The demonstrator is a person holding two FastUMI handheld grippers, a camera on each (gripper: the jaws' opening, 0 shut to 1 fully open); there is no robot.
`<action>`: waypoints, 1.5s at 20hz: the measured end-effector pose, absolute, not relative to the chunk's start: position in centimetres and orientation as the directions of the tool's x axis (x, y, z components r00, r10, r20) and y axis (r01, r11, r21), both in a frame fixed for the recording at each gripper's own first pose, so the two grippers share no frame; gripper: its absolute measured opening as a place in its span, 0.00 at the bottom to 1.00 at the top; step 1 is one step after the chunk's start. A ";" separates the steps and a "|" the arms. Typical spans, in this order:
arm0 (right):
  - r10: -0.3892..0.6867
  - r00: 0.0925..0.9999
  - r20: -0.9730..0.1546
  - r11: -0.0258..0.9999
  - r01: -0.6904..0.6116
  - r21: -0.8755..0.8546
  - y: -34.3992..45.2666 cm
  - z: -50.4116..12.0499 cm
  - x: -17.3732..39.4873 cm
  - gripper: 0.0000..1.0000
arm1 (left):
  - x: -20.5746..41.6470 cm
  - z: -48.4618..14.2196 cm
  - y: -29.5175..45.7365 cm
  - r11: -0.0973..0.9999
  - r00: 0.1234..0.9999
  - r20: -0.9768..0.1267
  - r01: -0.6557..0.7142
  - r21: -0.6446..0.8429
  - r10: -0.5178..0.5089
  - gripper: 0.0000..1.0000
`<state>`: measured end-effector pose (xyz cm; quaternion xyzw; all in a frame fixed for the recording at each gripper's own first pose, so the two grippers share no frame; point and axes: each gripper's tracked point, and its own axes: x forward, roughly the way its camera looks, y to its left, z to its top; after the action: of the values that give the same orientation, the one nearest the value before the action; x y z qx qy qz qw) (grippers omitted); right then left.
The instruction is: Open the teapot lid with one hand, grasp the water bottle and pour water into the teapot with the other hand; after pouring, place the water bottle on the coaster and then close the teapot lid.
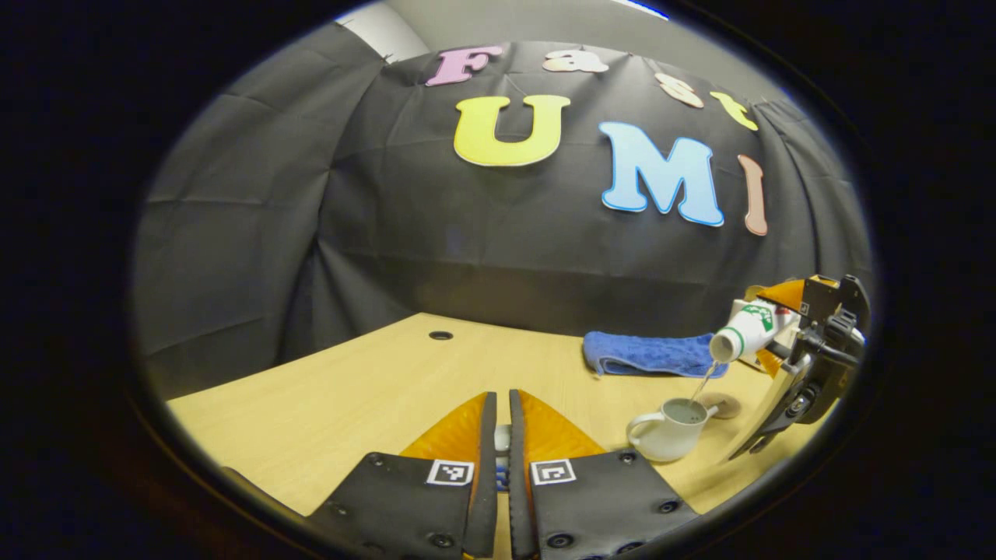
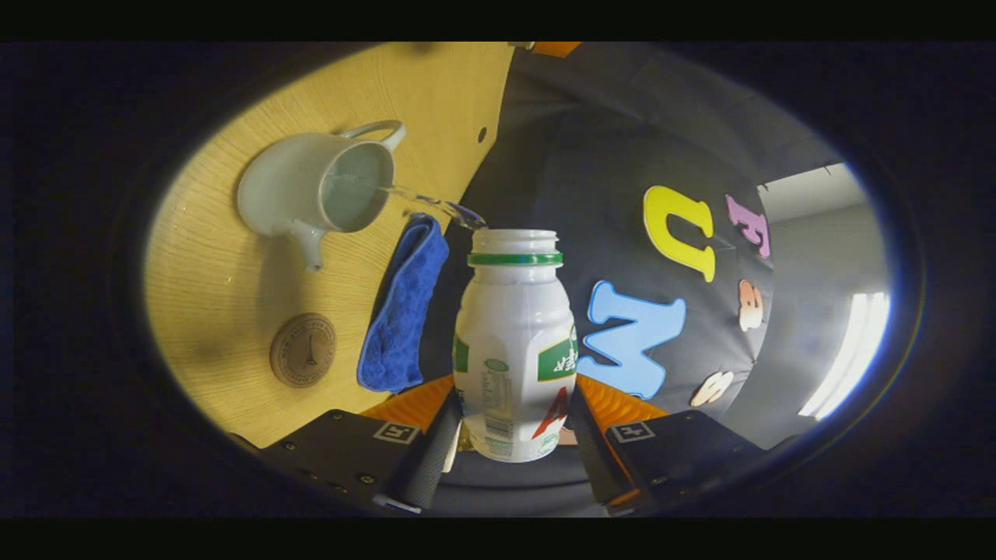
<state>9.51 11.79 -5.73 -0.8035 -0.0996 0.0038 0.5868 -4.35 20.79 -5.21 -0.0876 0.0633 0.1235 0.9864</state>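
Note:
My right gripper is shut on the white water bottle, which has a green neck ring and no cap and is tipped over. A thin stream of water runs from its mouth into the open white teapot on the table. In the left gripper view the tilted bottle and the right gripper hang above the teapot, which holds water. My left gripper is low over the table to the teapot's left, its fingers closed on a small white piece, the teapot lid.
A round brown coaster lies on the wooden table beside the teapot, near a folded blue towel. In the left gripper view the coaster sits just behind the teapot. The table has a cable hole.

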 end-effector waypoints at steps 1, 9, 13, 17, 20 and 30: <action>0.165 0.980 0.114 -0.295 0.160 -0.942 11.7 -5.6 9.6 0.74 | -4.3 -5.1 20.8 0.954 0.961 -0.147 -0.254 -0.157 0.232 0.13; 0.187 0.972 0.140 -0.327 0.196 -0.924 12.0 -5.7 9.4 0.73 | -4.1 -5.3 20.6 0.956 0.962 -0.152 -0.251 -0.154 0.228 0.13; 0.197 0.969 0.147 -0.346 0.209 -0.915 12.1 -5.7 9.4 0.74 | -4.0 -5.4 20.6 0.955 0.961 -0.153 -0.253 -0.153 0.230 0.17; 0.211 0.965 0.153 -0.367 0.223 -0.903 12.2 -5.6 9.3 0.74 | -4.0 -5.5 20.5 0.956 0.961 -0.154 -0.253 -0.150 0.230 0.13; 0.222 0.962 0.157 -0.383 0.234 -0.894 12.3 -5.6 9.2 0.74 | -3.9 -5.5 20.5 0.956 0.961 -0.154 -0.254 -0.148 0.231 0.13; 0.248 0.955 0.162 -0.435 0.259 -0.862 12.5 -5.5 9.1 0.74 | -3.9 -5.6 20.4 0.956 0.960 -0.157 -0.255 -0.146 0.233 0.13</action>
<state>9.10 12.54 -5.49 -0.8470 -0.1494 -0.0054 0.5101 -3.92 20.38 -5.56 -0.0825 0.0691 0.1236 0.9865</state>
